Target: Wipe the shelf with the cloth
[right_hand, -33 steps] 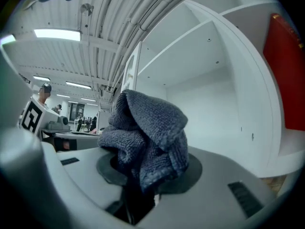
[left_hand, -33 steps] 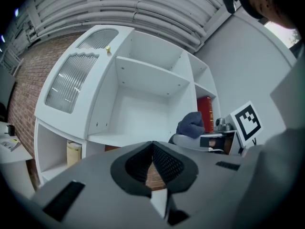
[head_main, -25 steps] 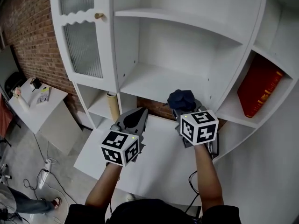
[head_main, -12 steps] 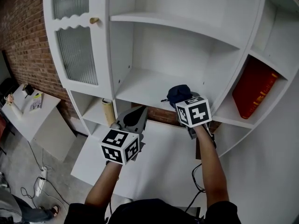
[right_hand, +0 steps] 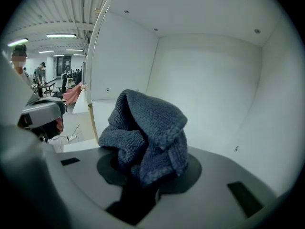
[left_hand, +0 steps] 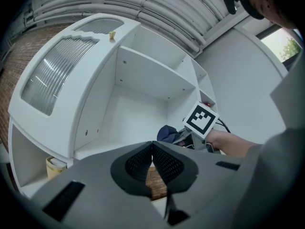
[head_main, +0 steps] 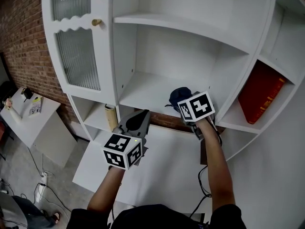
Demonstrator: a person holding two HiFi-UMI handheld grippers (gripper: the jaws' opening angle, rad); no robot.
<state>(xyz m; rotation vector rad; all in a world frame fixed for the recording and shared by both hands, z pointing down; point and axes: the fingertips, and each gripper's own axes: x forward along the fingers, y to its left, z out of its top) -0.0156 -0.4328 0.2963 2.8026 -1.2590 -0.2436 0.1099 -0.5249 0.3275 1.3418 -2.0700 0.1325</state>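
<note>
Now one blue cloth [right_hand: 147,128] sits clamped in the right tool [right_hand: 140,185]; left tool [left_hand: 152,156] closed, empty.

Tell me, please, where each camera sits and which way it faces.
Head view: on the person's head, looking steeply down at the shelf; both forearms, left gripper and right gripper show.
Left gripper view: on that gripper, facing up into the cabinet past its shut, empty jaws; right hand shows.
Right gripper view: on that gripper, facing into the shelf compartment; its jaws clamp the cloth.
Shared: head and left gripper views both show the cloth and right gripper.
</note>
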